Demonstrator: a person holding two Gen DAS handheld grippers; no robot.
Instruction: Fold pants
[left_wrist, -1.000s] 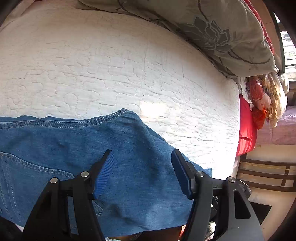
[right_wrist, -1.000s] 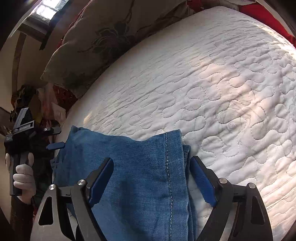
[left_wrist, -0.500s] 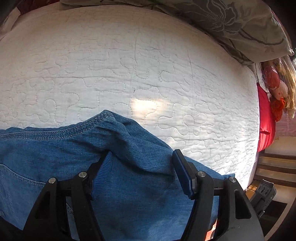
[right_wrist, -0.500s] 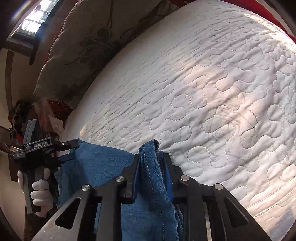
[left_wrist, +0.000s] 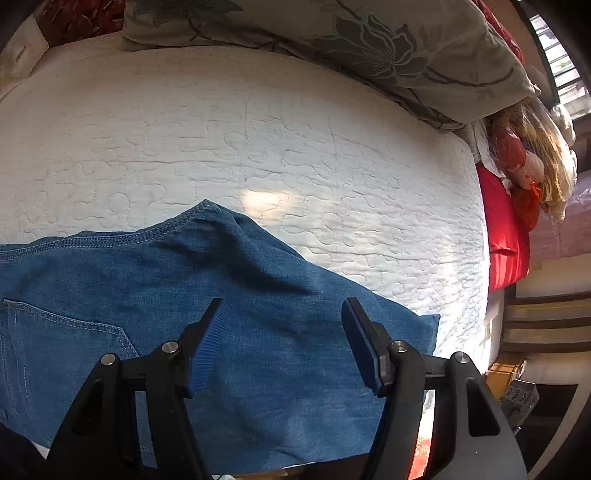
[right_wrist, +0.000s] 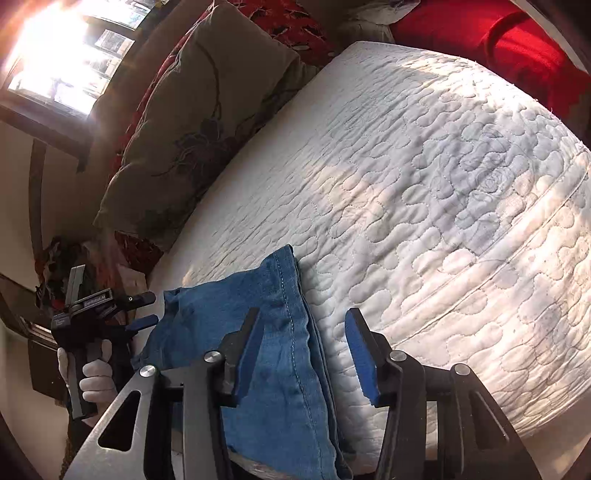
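In the left wrist view, the blue denim pants (left_wrist: 155, 295) are seen spread over the near edge of the bed's white quilted cover (left_wrist: 258, 147), with a stitched back pocket (left_wrist: 62, 332) at the far left and a raised fold of the waistband near the middle. The left hand-held gripper (left_wrist: 282, 343) is held above the denim with its blue-padded fingers (left_wrist: 205, 347) spread apart, nothing being pinched between them. A floral pillow (left_wrist: 369, 48) is laid along the far side of the bed, and a red sheet (left_wrist: 506, 240) is seen at the right edge.

In the right wrist view, the left hand-held gripper (right_wrist: 142, 310) is visible at the far left, grasped by a white-gloved hand (right_wrist: 92, 376). The folded pants (right_wrist: 266, 350) are seen lying on the cover, a stitched seam running along the fold. The right hand-held gripper (right_wrist: 301, 354) is held spread, its left finger over the denim and its right finger over the quilt; nothing is gripped.
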